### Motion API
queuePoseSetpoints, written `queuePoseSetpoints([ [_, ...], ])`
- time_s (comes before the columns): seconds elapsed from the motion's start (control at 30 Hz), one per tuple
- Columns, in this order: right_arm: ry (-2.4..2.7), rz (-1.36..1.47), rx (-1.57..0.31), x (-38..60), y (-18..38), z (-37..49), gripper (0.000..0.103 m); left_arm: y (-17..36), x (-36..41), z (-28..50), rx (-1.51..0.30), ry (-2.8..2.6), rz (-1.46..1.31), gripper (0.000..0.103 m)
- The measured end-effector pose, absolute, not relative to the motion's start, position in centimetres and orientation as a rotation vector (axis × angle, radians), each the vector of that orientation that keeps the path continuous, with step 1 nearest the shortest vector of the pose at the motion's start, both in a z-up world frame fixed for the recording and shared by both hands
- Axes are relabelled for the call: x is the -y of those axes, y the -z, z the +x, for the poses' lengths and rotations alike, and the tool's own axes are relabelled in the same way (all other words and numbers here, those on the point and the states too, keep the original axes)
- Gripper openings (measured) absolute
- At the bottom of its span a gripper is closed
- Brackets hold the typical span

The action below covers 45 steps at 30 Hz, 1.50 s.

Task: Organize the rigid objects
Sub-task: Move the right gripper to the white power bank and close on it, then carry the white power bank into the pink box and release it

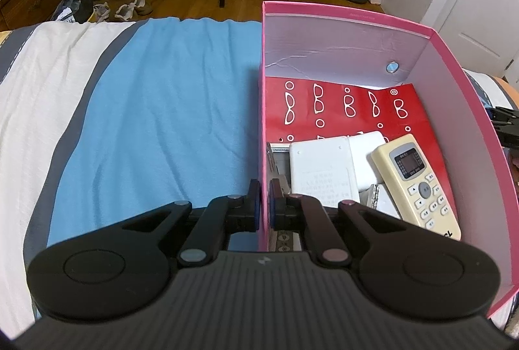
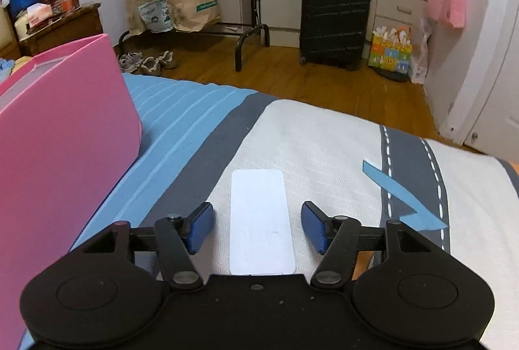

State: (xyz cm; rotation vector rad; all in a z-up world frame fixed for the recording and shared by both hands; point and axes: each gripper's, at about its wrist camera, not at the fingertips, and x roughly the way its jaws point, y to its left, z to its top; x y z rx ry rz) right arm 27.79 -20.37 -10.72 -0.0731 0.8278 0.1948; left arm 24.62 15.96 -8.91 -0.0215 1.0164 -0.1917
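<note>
Pink box [image 1: 263, 129] wall sits pinched between the left gripper's [image 1: 264, 204] jaws; right gripper's [image 2: 258, 228] spread jaws flank a white card [image 2: 259, 220].

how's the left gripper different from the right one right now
The left gripper is shut on the pink box wall, one finger each side; the right gripper is open, holding nothing. The left works at the box; the right straddles a white flat slab lying on the bedspread. Both have blue-padded fingers.
</note>
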Motion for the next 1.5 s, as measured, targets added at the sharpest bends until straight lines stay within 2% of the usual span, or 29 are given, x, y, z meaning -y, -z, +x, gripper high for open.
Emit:
queuePoseSetpoints([
  [0.03,-0.195,-0.073,-0.830,20.3,10.5,27.7,0.044,8.9,-15.9,24.6,-1.016,0.191,-0.019,0.004],
  [0.33,-0.146,-0.035,-0.777,19.7,7.1,25.5,0.044,8.9,-15.9,24.4,-1.013,0.189,-0.013,0.004],
  [0.67,-0.195,0.024,-0.637,18.7,1.7,21.6,0.044,8.8,-16.2,24.3,-1.018,0.189,-0.032,0.005],
  [1.03,-0.455,-0.014,-0.523,11.9,-2.8,17.6,0.044,9.0,-16.7,24.6,-1.027,0.189,-0.086,0.005],
  [1.27,-0.580,-0.209,-0.663,3.6,-2.1,18.4,0.044,8.9,-16.8,24.5,-1.030,0.195,-0.104,0.006],
  [1.5,-0.616,-0.191,-0.794,-0.4,0.4,20.3,0.044,8.9,-17.1,24.5,-1.030,0.200,-0.118,0.006],
])
